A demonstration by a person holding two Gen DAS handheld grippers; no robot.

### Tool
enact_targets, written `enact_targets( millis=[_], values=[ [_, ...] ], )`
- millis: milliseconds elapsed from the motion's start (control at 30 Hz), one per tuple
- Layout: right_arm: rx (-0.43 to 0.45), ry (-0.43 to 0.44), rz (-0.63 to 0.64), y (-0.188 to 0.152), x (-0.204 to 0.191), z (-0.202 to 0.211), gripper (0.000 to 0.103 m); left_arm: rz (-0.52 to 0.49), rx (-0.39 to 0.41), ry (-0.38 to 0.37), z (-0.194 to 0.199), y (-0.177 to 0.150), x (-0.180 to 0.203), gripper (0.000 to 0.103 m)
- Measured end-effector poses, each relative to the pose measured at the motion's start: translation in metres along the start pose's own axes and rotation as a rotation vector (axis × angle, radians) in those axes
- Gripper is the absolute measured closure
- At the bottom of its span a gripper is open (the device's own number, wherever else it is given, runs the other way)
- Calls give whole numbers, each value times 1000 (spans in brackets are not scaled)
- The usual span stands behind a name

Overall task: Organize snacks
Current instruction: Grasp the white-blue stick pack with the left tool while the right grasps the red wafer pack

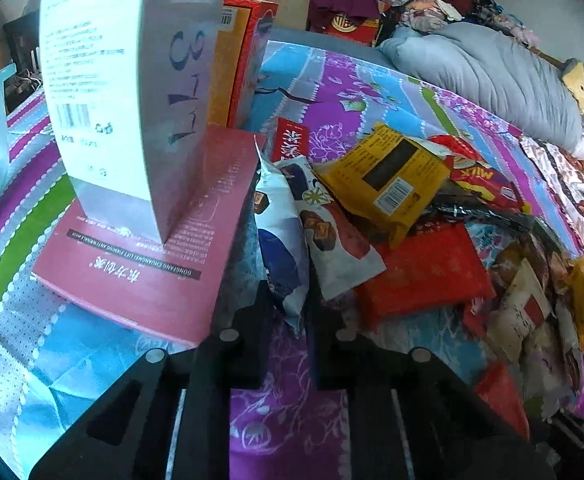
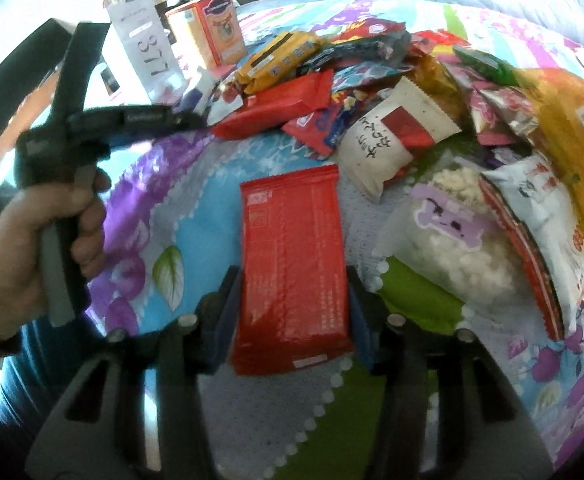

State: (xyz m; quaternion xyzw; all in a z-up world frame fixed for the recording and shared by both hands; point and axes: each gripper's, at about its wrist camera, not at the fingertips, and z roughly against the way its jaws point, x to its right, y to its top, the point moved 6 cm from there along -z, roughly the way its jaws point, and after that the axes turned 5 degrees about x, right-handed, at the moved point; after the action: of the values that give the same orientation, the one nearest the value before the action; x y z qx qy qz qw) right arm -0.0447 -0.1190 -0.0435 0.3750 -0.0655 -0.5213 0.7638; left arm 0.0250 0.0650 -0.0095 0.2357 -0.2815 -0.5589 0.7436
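Grippers working over a pile of snacks on a flowered bedsheet (image 2: 164, 216).

Right gripper (image 2: 290, 300) pinches a red packet (image 2: 290, 264) by both long edges; left gripper (image 1: 288, 312) is pressed on the corner of a white-blue bag (image 1: 284, 240). Beside this bag lies a pink flat box (image 1: 160, 264) with a white upright box (image 1: 132, 92) on it; the yellow packet (image 1: 388, 176) lies over the bag's far end.

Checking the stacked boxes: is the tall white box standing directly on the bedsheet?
No, the tall white box stands upright on a flat pink box that lies on the sheet.
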Motion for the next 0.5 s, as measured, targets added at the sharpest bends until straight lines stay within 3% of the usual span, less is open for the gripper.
enact_targets(
  millis=[333, 500],
  values=[
    [77, 2, -6, 19, -9, 27, 54, -45, 107, -69, 80, 8, 0, 91],
    [123, 4, -1, 35, -21, 45, 54, -83, 162, -68, 115, 21, 1, 91]
  ],
)
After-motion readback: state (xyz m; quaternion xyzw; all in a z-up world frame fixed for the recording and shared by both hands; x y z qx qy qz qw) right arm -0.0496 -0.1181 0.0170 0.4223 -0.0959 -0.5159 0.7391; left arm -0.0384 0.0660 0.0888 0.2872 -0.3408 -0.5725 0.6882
